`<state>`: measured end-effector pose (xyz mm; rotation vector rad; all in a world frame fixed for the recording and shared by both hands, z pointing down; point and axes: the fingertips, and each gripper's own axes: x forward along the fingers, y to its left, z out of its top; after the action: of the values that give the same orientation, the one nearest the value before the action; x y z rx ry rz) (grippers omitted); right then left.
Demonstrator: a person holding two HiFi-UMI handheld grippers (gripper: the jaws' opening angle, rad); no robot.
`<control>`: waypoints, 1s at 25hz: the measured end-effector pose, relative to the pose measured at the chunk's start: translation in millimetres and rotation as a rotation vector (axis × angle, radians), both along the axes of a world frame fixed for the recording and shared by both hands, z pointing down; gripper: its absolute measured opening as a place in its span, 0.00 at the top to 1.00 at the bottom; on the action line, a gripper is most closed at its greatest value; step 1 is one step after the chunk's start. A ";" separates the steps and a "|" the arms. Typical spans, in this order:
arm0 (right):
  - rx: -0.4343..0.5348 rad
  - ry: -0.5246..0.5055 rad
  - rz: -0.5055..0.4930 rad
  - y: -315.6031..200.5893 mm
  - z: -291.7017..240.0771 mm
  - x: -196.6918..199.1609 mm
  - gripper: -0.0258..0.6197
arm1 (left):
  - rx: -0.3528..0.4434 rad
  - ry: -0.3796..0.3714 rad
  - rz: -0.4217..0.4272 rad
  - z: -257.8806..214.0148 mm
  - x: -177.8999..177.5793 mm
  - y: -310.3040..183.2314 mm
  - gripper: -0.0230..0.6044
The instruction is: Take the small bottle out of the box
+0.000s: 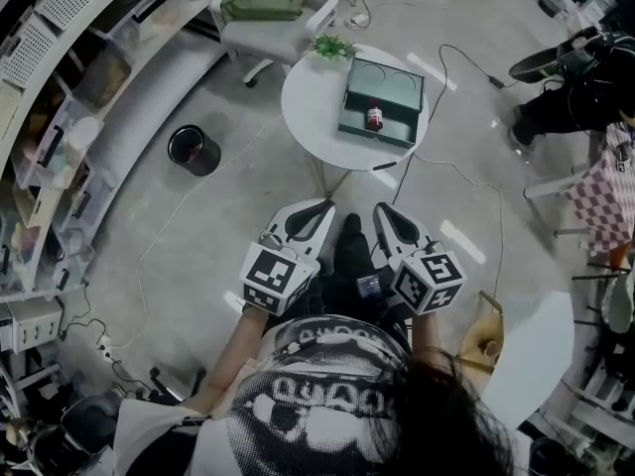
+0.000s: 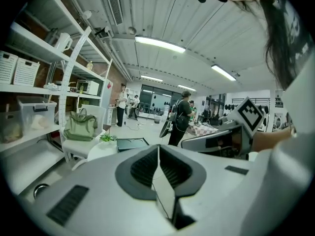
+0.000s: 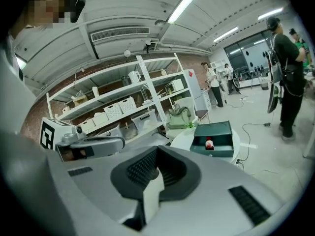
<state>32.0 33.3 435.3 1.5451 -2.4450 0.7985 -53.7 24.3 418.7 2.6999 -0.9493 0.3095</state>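
Likely light, rigid and slick, the small red bottle point(image 1: 374, 116), best pinched mid-body, lies in the open dark-green box point(image 1: 385, 73) on the round white desk point(image 1: 312, 107) at twelve o'clock; left tongs point(image 1: 323, 205) and right tongs point(image 1: 382, 208) are closed, empty.

The person point(image 1: 327, 405) holds the left gripper point(image 1: 319, 206) and the right gripper point(image 1: 383, 209) side by side, well short of the round table point(image 1: 308, 102), tips pointing toward it, each with jaws pressed together on nothing.
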 end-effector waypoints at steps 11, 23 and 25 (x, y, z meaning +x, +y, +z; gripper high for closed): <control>-0.053 -0.058 0.013 -79.6 33.2 25.5 0.96 | -0.045 -0.046 -0.071 20.2 3.6 -70.0 0.93; -0.186 -0.040 0.003 -198.7 97.9 87.6 0.96 | -0.015 -0.103 -0.111 9.2 50.1 -181.8 0.93; -0.216 -0.045 0.007 -210.3 111.8 93.9 0.96 | -0.020 -0.119 -0.111 10.9 54.1 -189.0 0.93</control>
<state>125.9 -177.1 547.1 1.4725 -2.2946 1.0691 0.4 -164.6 429.6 2.6233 -1.1187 0.4585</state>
